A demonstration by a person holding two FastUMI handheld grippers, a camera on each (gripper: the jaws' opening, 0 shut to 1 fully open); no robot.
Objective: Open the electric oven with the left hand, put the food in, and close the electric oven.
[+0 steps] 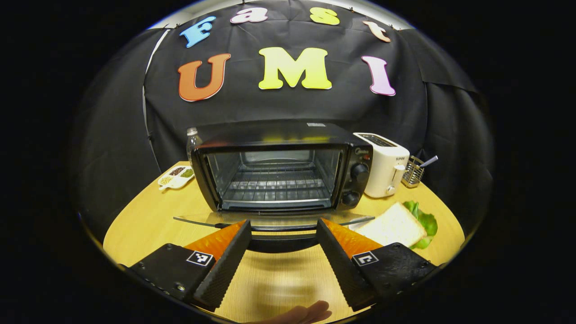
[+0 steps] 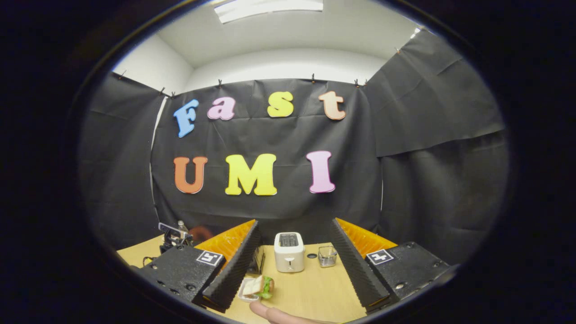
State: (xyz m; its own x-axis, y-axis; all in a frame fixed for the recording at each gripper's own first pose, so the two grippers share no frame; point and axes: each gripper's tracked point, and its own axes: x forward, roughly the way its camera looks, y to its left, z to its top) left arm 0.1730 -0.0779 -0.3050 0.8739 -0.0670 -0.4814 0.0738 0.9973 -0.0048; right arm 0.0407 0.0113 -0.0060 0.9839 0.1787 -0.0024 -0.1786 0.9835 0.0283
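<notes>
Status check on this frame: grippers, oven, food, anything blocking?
Left gripper open at the lowered oven door. Right gripper open, empty. Oven open, rack bare. Sandwich on table, path unobstructed.

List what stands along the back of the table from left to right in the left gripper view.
Divided snack dish → water bottle → electric oven, door down → white toaster → wire utensil basket.

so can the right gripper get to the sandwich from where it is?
Probably yes. The right gripper is open, holds nothing, and sits above the table with the sandwich low between its fingers. Nothing stands between them; the toaster is farther back.
</notes>
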